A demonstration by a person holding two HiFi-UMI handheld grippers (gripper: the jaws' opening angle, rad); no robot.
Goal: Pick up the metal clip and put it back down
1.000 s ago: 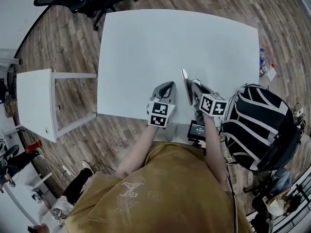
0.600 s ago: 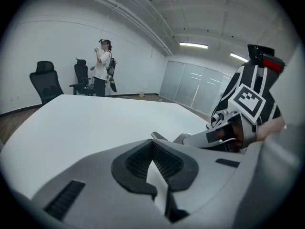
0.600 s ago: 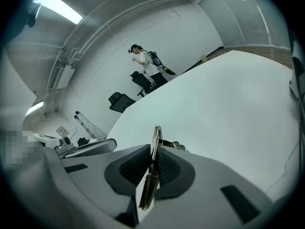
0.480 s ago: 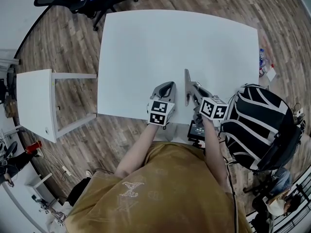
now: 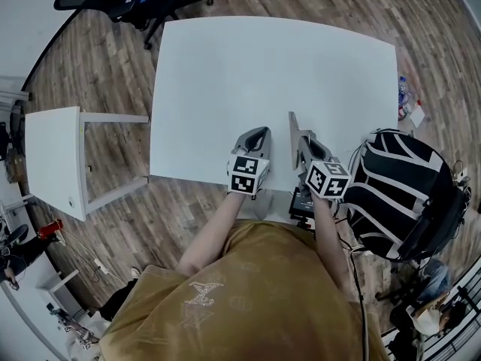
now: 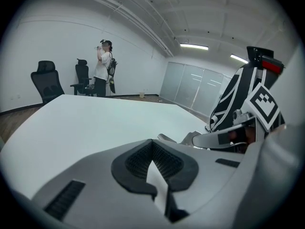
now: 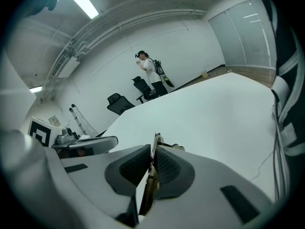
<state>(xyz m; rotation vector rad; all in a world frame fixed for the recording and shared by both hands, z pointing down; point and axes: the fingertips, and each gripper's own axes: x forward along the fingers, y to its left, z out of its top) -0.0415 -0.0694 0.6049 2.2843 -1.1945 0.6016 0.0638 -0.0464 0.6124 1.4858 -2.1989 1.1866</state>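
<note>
Off to the left stands a small white side table [image 5: 52,160], well apart from the big white table [image 5: 270,66] in the middle of the room. At the near edge of the table the left gripper [image 5: 258,131] points away from the person, its jaws pressed together with nothing between them. Just to its right is the clip [image 5: 291,130], a thin metal strip seen edge-on. It is pinched between the pads of the right gripper [image 5: 303,136], whose jaws have just been closing on it. The clip pokes out past the fingertips toward the middle of the table. I can't tell whether it is clear of the tabletop. The two grippers sit side by side, near each other but apart. Further right, a black-and-white backpack [image 5: 398,194] sits beside the table's near right corner.
</note>
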